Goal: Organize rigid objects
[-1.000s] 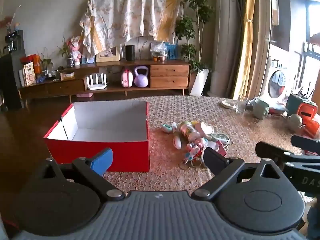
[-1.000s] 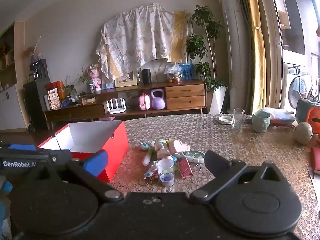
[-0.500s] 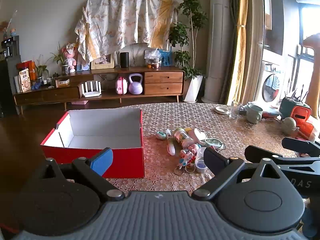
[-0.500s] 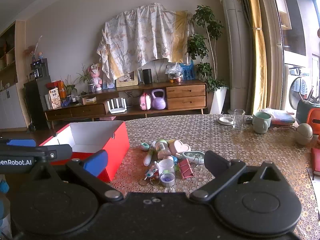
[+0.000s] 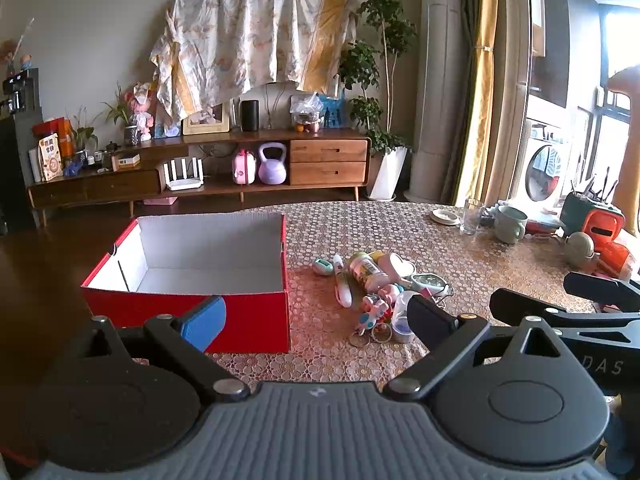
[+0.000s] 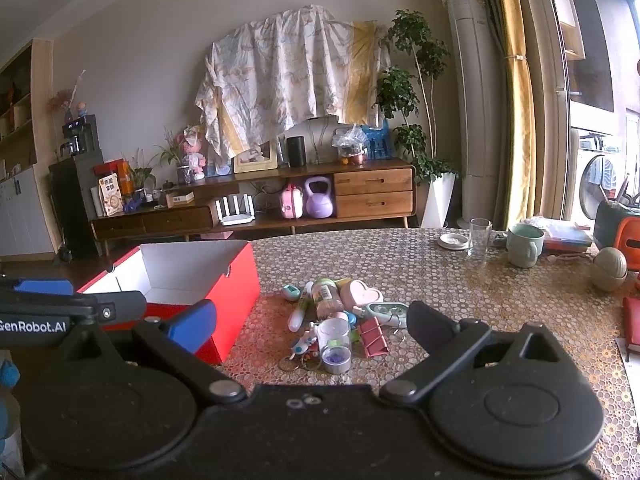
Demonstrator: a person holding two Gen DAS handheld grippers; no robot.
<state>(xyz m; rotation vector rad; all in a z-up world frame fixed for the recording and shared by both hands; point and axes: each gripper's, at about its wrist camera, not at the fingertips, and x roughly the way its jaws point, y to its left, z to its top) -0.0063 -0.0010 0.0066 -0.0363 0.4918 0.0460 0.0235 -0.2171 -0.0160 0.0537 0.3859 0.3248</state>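
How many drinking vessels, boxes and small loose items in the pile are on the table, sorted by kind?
Red boxes: 1, the open red box.
Mugs: 1, the green mug.
Glasses: 1, the clear glass.
Pile items I can tell apart: 5, namely pen, bottle, heart case, red clip, clear jar; more are too jumbled to count.
Total: 8.

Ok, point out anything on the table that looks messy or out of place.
A jumble of small items lies heaped beside the red box: a bottle on its side, keyrings, clips. The box holds nothing visible. Nothing looks spilled or broken.
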